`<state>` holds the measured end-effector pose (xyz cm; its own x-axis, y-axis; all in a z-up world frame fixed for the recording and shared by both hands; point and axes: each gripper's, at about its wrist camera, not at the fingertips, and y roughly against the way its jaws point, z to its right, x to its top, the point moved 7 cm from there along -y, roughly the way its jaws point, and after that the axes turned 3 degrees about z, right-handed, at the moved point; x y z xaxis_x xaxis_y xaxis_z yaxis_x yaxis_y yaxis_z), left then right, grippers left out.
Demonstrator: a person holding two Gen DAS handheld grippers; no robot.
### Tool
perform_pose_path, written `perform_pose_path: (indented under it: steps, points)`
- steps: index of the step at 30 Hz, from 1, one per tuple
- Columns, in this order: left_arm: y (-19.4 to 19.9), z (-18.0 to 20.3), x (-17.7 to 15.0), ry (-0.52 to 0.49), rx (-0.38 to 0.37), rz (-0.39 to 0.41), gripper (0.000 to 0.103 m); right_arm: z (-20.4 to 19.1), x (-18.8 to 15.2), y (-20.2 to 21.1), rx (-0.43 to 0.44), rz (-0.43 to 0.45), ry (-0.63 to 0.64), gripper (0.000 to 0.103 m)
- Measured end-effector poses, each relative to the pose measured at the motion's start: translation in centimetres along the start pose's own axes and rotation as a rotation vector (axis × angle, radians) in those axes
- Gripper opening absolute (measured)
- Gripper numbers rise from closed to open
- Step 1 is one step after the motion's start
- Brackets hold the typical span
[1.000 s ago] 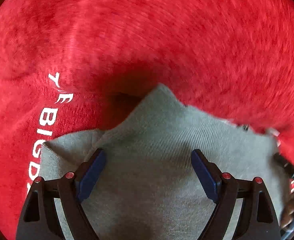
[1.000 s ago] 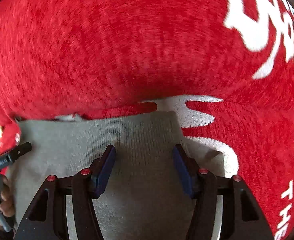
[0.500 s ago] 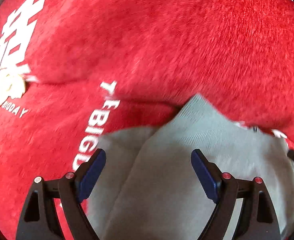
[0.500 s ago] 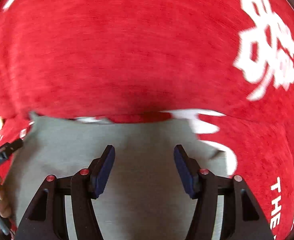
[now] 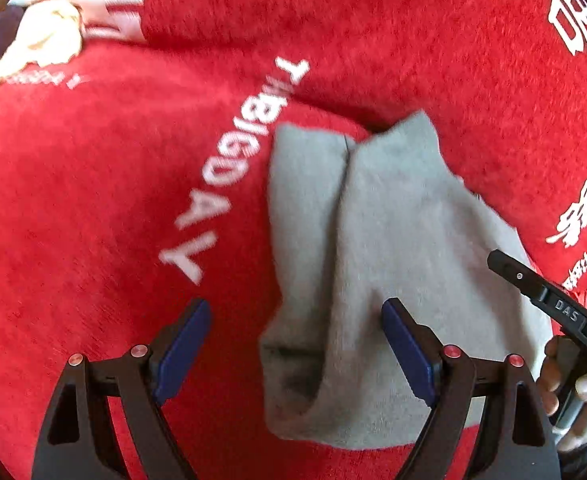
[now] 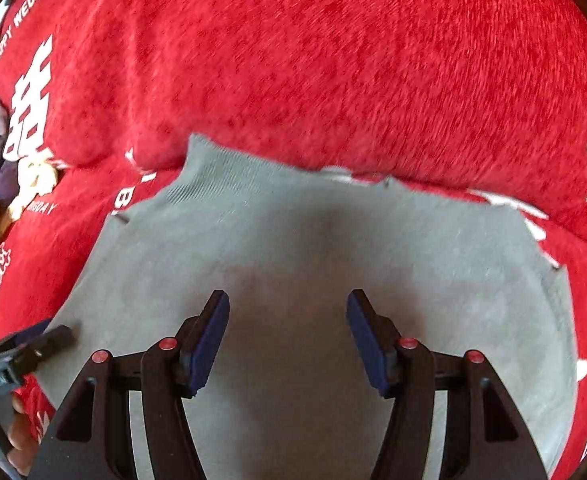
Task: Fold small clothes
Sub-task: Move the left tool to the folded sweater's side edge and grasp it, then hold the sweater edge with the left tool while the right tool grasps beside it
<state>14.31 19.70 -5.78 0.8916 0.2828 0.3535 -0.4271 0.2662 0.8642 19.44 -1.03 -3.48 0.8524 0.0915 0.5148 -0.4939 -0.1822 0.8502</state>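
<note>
A grey knitted garment (image 5: 393, 248) lies folded on a red blanket (image 5: 93, 200); one layer overlaps another along its left side. My left gripper (image 5: 295, 312) hangs open above the garment's left edge, with its left finger over the blanket and its right finger over the cloth. In the right wrist view the garment (image 6: 293, 240) fills the lower middle. My right gripper (image 6: 288, 300) stands open above it, and its pads press on nothing. Each gripper shows in the other's view: the right one (image 5: 549, 300) at the garment's right side, the left one (image 6: 21, 356) at its left corner.
The red blanket (image 6: 333, 60) bears white lettering (image 5: 229, 168) and rises in a soft ridge just behind the garment. Pale crumpled fabric (image 5: 41, 36) lies at the blanket's far left edge. A person's hand (image 5: 573, 392) grips the right tool.
Both grippers have slid left across the garment: in the left wrist view the cloth now sits to the right and more lettering shows. Jaws stay open; the garment has not moved.
</note>
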Motion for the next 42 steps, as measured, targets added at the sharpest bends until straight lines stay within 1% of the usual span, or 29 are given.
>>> perform_pose_path:
  steps: [1, 4, 7, 8, 9, 10, 11, 12, 13, 15, 17, 20, 23, 25, 27, 28, 29, 30, 31, 32, 33, 34, 35, 36, 38, 39, 40, 41, 42]
  points:
    - [0.1, 0.1, -0.2, -0.002, 0.011, 0.03, 0.088, 0.0, -0.3, 0.1, -0.001, -0.001, 0.001, 0.065]
    - [-0.3, 0.9, -0.4, -0.009, 0.009, 0.058, 0.088, -0.9, -1.4, 0.5, -0.004, -0.004, 0.007, 0.065]
    - [-0.4, 2.6, -0.4, -0.039, -0.079, 0.075, 0.088, -0.6, -2.0, 1.5, -0.023, -0.01, 0.021, 0.065]
    - [-0.4, 2.9, -0.4, -0.042, -0.103, 0.082, 0.082, -0.6, -2.1, 1.5, -0.03, -0.012, 0.025, 0.065]
    - [-0.3, 3.2, -0.4, -0.046, -0.124, 0.094, 0.06, -0.5, -1.9, 1.4, -0.033, -0.012, 0.023, 0.065]
    - [-0.2, 3.2, -0.4, -0.045, -0.135, 0.1, 0.049, -0.5, -1.6, 1.4, -0.035, -0.013, 0.02, 0.065]
    - [-0.2, 2.9, -0.3, -0.027, -0.16, 0.1, 0.041, -0.3, -1.4, 1.7, -0.034, -0.014, 0.019, 0.066]
    - [-0.1, 2.6, -0.3, -0.002, -0.19, 0.101, 0.036, -0.6, -1.2, 1.6, -0.029, -0.016, 0.019, 0.067]
    - [-0.1, 2.1, -0.2, 0.031, -0.235, 0.096, 0.029, -0.9, -1.0, 1.5, -0.025, -0.018, 0.02, 0.07]
    - [-0.3, 0.9, -0.1, 0.124, -0.353, 0.075, 0.028, -2.1, -0.2, 0.8, -0.014, -0.035, 0.033, 0.072]
    - [-0.5, 0.2, 0.0, 0.186, -0.433, 0.05, 0.028, -3.4, 0.4, 0.1, 0.005, -0.057, 0.045, 0.072]
    - [-1.0, 0.2, 0.0, 0.213, -0.473, 0.006, 0.029, -5.4, 1.8, -1.3, 0.026, -0.092, 0.044, 0.072]
    - [-1.1, 0.1, 0.1, 0.229, -0.521, -0.024, 0.03, -6.4, 2.8, -1.9, 0.021, -0.09, 0.034, 0.072]
    - [-1.1, -0.2, 0.1, 0.252, -0.57, -0.055, 0.03, -7.0, 2.7, -1.8, 0.039, -0.093, 0.028, 0.072]
    - [-1.0, -0.8, 0.2, 0.281, -0.6, -0.086, 0.03, -8.3, 1.7, -1.4, 0.078, -0.118, 0.066, 0.072]
    - [-0.9, -1.1, 0.2, 0.29, -0.608, -0.099, 0.033, -9.3, 1.0, -1.0, 0.109, -0.129, 0.102, 0.072]
    - [-0.6, -1.6, 0.3, 0.298, -0.621, -0.105, 0.044, -10.2, 0.4, -0.6, 0.134, -0.134, 0.134, 0.072]
    - [-0.1, -2.1, 0.6, 0.312, -0.631, -0.092, 0.062, -11.2, -0.4, 0.2, 0.161, -0.125, 0.176, 0.072]
    - [0.4, -3.0, 0.9, 0.335, -0.629, -0.068, 0.074, -12.3, -1.4, 1.2, 0.186, -0.103, 0.226, 0.072]
    - [1.0, -4.2, 1.3, 0.366, -0.61, -0.033, 0.096, -13.1, -2.3, 1.9, 0.199, -0.08, 0.279, 0.072]
    - [1.6, -5.3, 1.6, 0.398, -0.594, -0.002, 0.102, -14.0, -3.4, 2.8, 0.195, -0.039, 0.358, 0.072]
    - [2.0, -6.2, 1.9, 0.42, -0.586, 0.023, 0.102, -15.1, -4.4, 3.5, 0.178, 0.0, 0.445, 0.072]
    - [2.1, -6.5, 2.1, 0.431, -0.597, 0.024, 0.102, -15.9, -5.4, 3.9, 0.156, 0.028, 0.529, 0.072]
    - [2.1, -6.5, 2.1, 0.439, -0.612, 0.014, 0.102, -16.8, -6.6, 3.9, 0.131, 0.042, 0.608, 0.072]
    - [1.7, -5.9, 2.0, 0.425, -0.604, -0.005, 0.102, -18.8, -8.6, 2.8, 0.048, 0.061, 0.791, 0.071]
    - [1.4, -5.4, 1.7, 0.397, -0.591, -0.023, 0.102, -19.4, -9.4, 1.8, -0.014, 0.065, 0.878, 0.044]
    - [1.0, -4.9, 1.4, 0.378, -0.585, -0.045, 0.102, -19.5, -9.9, 0.8, -0.02, 0.037, 0.901, 0.019]
    - [0.7, -4.2, 1.1, 0.354, -0.578, -0.06, 0.102, -19.3, -9.7, 0.3, -0.004, 0.01, 0.864, 0.014]
    - [0.8, -4.0, 1.1, 0.334, -0.566, -0.05, 0.102, -18.8, -8.8, 0.5, 0.043, 0.011, 0.782, 0.012]
